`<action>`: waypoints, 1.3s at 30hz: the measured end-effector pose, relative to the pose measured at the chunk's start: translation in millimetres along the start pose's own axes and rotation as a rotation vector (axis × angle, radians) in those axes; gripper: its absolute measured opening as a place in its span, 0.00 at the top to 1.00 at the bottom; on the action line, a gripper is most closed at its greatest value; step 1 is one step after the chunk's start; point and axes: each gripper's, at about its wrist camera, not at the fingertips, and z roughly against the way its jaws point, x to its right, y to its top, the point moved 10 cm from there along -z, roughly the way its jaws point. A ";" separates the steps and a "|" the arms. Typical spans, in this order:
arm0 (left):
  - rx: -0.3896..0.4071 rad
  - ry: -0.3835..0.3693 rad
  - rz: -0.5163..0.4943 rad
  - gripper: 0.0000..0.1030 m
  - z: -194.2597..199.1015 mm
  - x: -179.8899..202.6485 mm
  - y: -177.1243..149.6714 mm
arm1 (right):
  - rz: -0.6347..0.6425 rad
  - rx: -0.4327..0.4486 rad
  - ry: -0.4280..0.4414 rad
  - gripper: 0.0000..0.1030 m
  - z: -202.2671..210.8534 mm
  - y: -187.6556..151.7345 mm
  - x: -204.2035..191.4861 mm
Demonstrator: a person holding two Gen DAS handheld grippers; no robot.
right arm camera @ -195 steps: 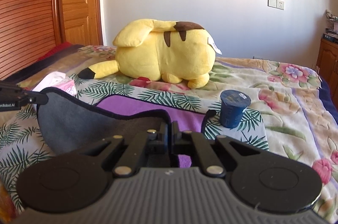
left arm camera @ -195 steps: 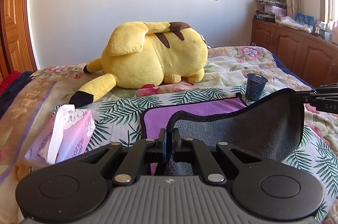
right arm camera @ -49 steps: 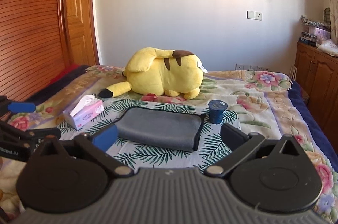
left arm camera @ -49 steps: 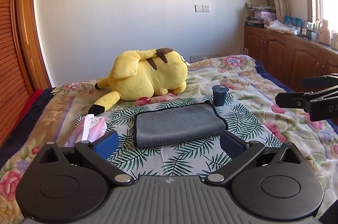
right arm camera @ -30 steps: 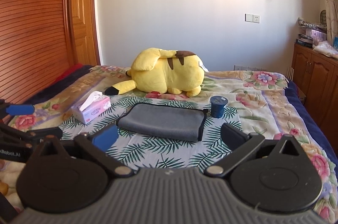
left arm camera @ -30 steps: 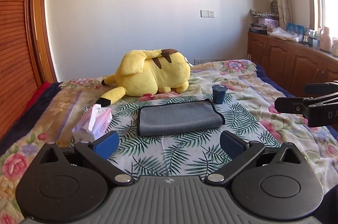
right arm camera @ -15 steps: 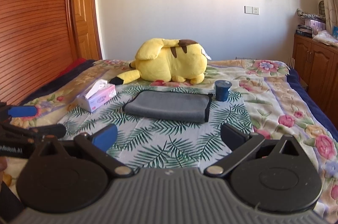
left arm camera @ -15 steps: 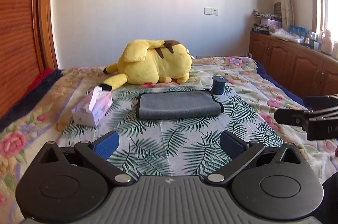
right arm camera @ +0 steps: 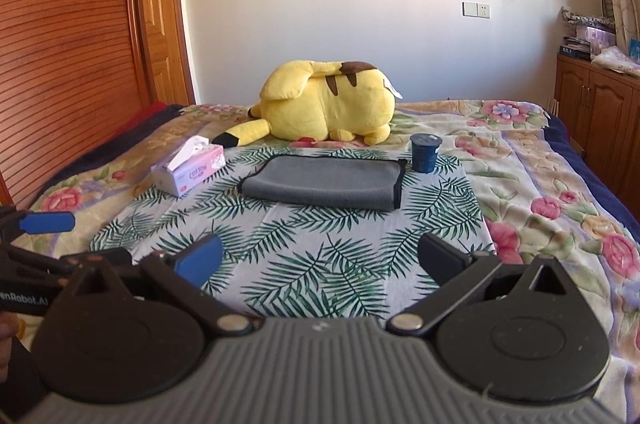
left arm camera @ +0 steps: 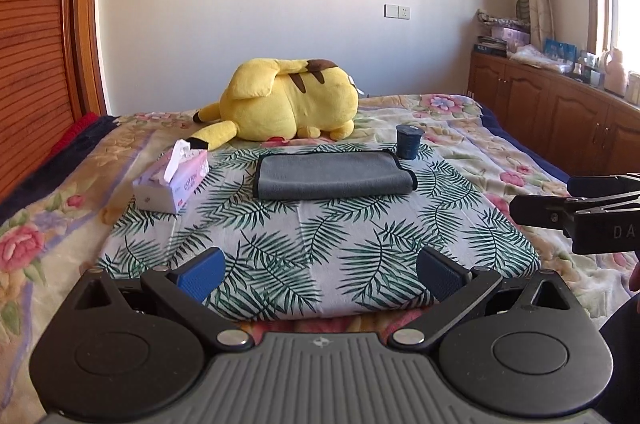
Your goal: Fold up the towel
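The grey towel [left arm camera: 332, 175] lies folded flat on the palm-leaf cloth [left arm camera: 320, 244] on the bed; it also shows in the right wrist view [right arm camera: 324, 181]. My left gripper [left arm camera: 320, 274] is open and empty, well back from the towel near the cloth's front edge. My right gripper [right arm camera: 320, 258] is open and empty, equally far back. The right gripper's fingers [left arm camera: 560, 212] show at the right of the left wrist view. The left gripper's blue pads [right arm camera: 46, 222] show at the left of the right wrist view.
A yellow plush toy [left arm camera: 288, 103] lies behind the towel. A pink tissue box [left arm camera: 174, 179] stands left of it and a dark blue cup [left arm camera: 408, 141] at its far right corner. Wooden cabinets [left arm camera: 560, 111] line the right wall, a wooden door [right arm camera: 80, 43] the left.
Both grippers let go of the towel, opened, and drew back from it. The towel now lies folded in half, grey side up, and looks smaller and farther away.
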 end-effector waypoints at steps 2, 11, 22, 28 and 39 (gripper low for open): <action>-0.008 0.003 0.006 0.16 -2.7 -0.6 -5.3 | 0.004 -0.003 -0.005 0.00 -0.2 -3.2 0.0; 0.014 0.038 -0.053 0.16 -6.9 3.6 -12.9 | 0.016 0.016 -0.032 0.00 0.8 -8.6 2.2; 0.095 0.075 -0.019 0.16 2.8 -6.7 -4.2 | 0.026 0.090 -0.069 0.00 7.7 -5.1 4.9; 0.122 0.089 -0.013 0.16 5.9 -10.1 -1.7 | 0.044 0.127 -0.082 0.00 12.9 -2.3 3.7; 0.154 0.090 0.010 0.16 12.3 -14.8 0.9 | 0.027 0.190 -0.117 0.00 23.2 3.0 10.6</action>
